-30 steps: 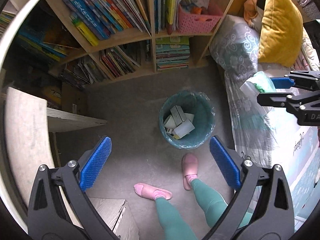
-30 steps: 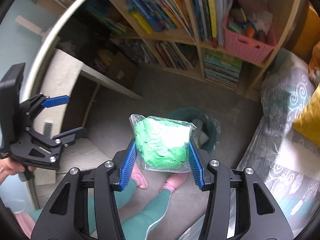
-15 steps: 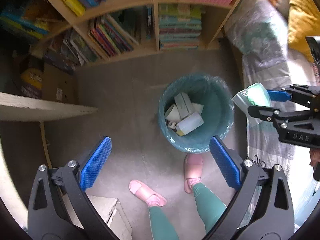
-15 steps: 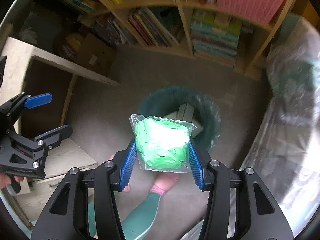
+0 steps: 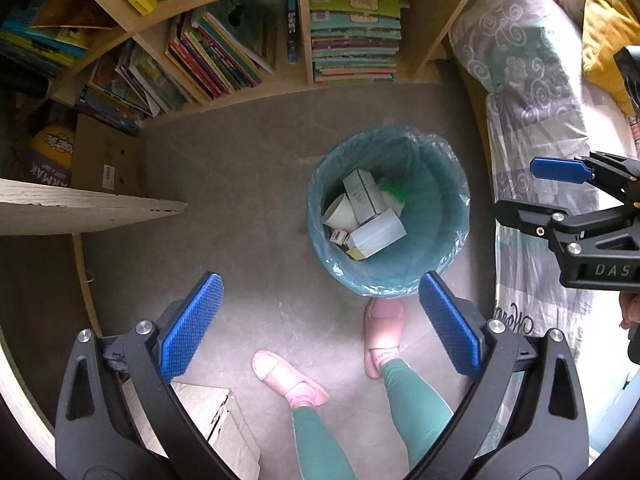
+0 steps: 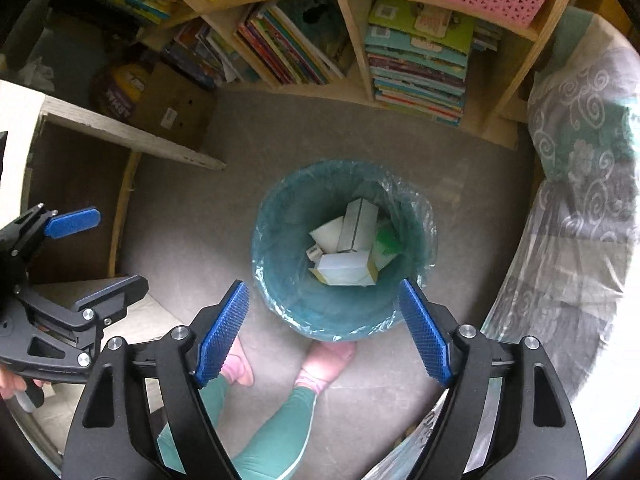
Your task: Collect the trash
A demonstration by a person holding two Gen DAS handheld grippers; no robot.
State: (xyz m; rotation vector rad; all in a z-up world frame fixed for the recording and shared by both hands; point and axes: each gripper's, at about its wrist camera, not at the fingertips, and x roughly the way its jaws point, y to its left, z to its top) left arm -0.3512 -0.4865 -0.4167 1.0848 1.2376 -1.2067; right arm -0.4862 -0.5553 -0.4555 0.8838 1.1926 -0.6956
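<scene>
A teal trash bin (image 5: 436,240) (image 6: 280,288) lined with a clear bag stands on the grey floor. Inside lie white cartons (image 5: 374,236) (image 6: 348,268) and the green bagged lump (image 6: 385,245), seen blurred in the left wrist view (image 5: 394,194). My right gripper (image 6: 324,326) is open and empty, above the bin's near rim; it also shows at the right of the left wrist view (image 5: 532,190). My left gripper (image 5: 320,316) is open and empty, above the floor in front of the bin; it shows at the left of the right wrist view (image 6: 92,252).
A wooden bookshelf (image 5: 304,40) full of books stands behind the bin. A bed with a grey patterned cover (image 5: 532,92) and a yellow pillow (image 5: 604,32) is on the right. A pale table edge (image 5: 80,208) juts in from the left. The person's pink slippers (image 5: 382,328) stand just before the bin.
My right gripper has opened and the green bagged lump has dropped into the bin. Both grippers have moved closer over the bin.
</scene>
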